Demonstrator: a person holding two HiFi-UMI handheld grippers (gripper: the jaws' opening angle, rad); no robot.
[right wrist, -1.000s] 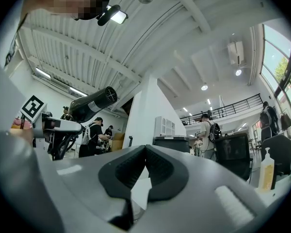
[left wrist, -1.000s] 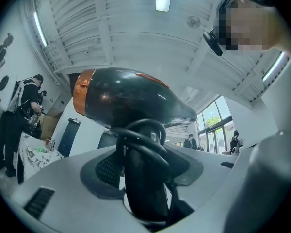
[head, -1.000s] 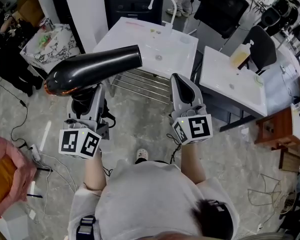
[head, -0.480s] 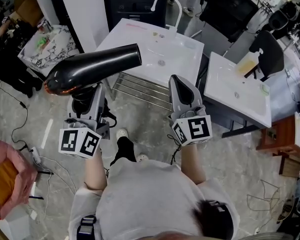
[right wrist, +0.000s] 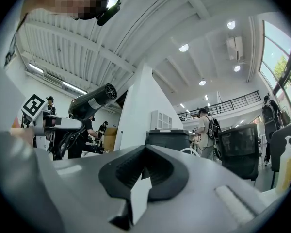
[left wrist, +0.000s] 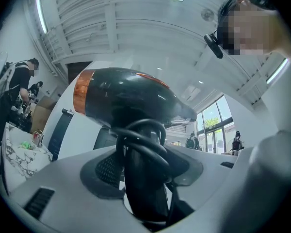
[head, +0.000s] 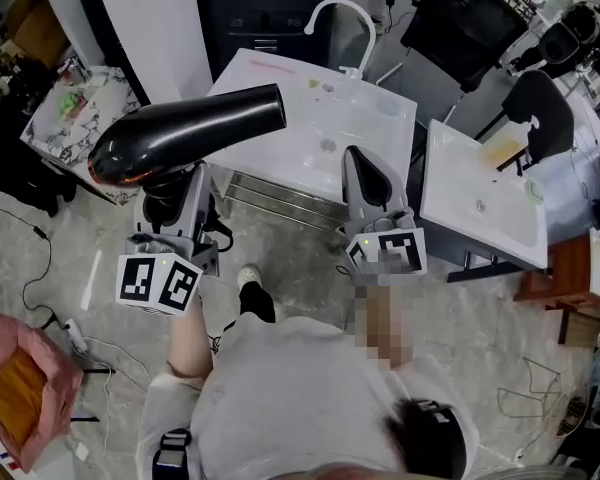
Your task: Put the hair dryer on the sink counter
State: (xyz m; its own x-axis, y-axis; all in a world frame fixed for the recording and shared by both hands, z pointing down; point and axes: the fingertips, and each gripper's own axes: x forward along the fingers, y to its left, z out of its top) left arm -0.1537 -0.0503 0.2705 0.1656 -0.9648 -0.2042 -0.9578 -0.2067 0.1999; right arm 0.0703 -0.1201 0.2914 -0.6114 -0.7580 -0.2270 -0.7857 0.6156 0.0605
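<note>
The black hair dryer with an orange ring at its rear is held up by its handle, nozzle towards the white sink counter. My left gripper is shut on the handle, which has the cord looped round it. The dryer's barrel fills the left gripper view above the jaws. My right gripper is shut and empty, its tip over the counter's near edge. From the right gripper view the dryer shows at the left. A curved white faucet stands at the counter's back.
A second white sink counter with a yellowish soap bottle stands to the right. A marble-patterned table is at the left, a pink bag and cables on the floor. A metal rack sits under the counter. People stand in the background.
The person has walked forward, so the sink counter has come nearer to both grippers. The grippers keep their pose, the dryer still in the left one.
</note>
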